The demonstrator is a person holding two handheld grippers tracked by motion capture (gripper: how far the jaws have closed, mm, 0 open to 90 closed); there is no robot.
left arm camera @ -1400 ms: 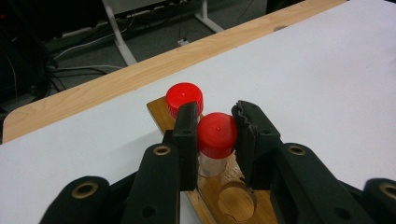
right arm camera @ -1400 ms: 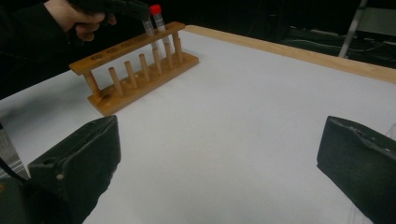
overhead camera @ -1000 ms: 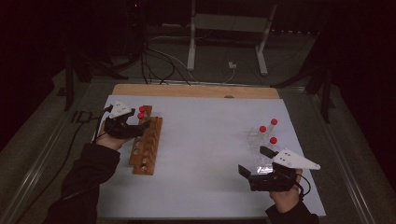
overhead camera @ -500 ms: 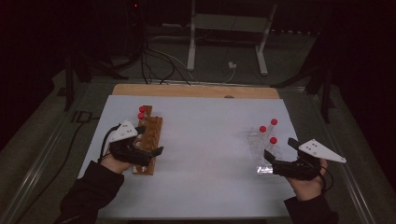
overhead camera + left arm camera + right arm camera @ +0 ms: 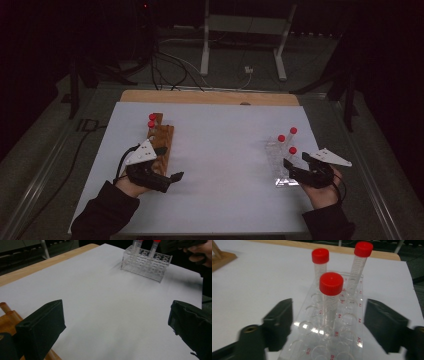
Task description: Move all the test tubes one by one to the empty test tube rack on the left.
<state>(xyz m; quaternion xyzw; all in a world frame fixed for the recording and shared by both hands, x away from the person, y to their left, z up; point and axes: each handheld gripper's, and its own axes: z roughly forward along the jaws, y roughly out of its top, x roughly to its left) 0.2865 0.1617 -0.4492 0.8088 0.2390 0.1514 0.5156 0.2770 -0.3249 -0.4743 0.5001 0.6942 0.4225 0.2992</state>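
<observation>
The right hand-held gripper (image 5: 295, 167) is now closing in on the clear tube rack (image 5: 278, 159) at the right side of the worktop (image 5: 225, 150); half a second ago it was sitting lower and further right, off the rack's near corner, and a second ago lower still. Its jaws are standing wide apart and empty. In the right gripper view they are flanking the nearest red-capped tube (image 5: 331, 296), which is standing upright in the rack with two more red-capped tubes (image 5: 320, 265) (image 5: 362, 262) behind it. No contact yet: clear gaps on both sides of the tube.

The left hand-held gripper (image 5: 170, 179) is pulling back toward the person along the wooden rack (image 5: 162, 142); a second ago it was up beside the two red caps (image 5: 152, 120) at the rack's far end, and now it is hanging at the near end, jaws spread and holding nothing. In the left gripper view it is looking across bare worktop toward the clear rack (image 5: 146, 261).

Judgement: the left side is finishing, the right side is starting. The next pick is likely the nearest tube in the clear rack, three tubes there remaining, two already in the wooden rack. The right jaws are needing to come a little further forward before closing on the tube.
</observation>
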